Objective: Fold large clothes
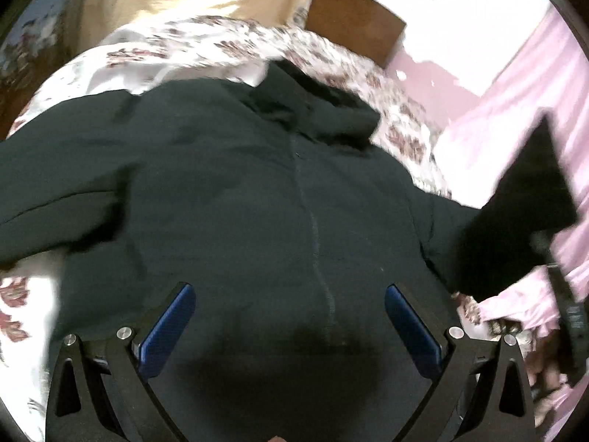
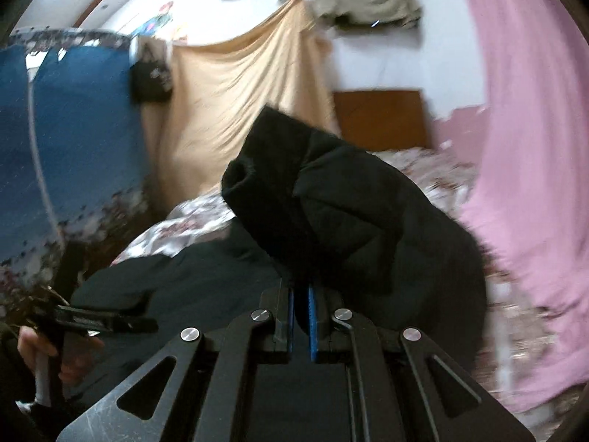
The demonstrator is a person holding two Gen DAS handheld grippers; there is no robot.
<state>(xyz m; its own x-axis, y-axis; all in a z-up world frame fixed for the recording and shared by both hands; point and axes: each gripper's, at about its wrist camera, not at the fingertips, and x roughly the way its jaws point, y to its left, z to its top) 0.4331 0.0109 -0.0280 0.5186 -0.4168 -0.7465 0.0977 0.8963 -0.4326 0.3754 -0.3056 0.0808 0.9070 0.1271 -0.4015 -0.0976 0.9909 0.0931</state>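
Observation:
A large black padded jacket [image 1: 257,191] lies spread front-up on a floral bedsheet [image 1: 206,42], its zip running down the middle and its collar at the top. My left gripper [image 1: 289,289] hovers above the jacket's lower front, open, with nothing between its blue pads. The jacket's right sleeve [image 2: 331,202] is lifted off the bed, its cuff pointing up. My right gripper [image 2: 301,296] is shut on that sleeve, and the fabric drapes over its fingers. In the left wrist view the raised sleeve [image 1: 515,213] shows at the right edge.
A pink curtain [image 2: 526,184] hangs on the right. Beige cloth [image 2: 235,92] drapes on the far wall beside a brown wooden headboard [image 2: 383,118]. A blue cloth [image 2: 73,147] stands on the left. A hand [image 2: 40,346] holding the left gripper's handle shows at the lower left.

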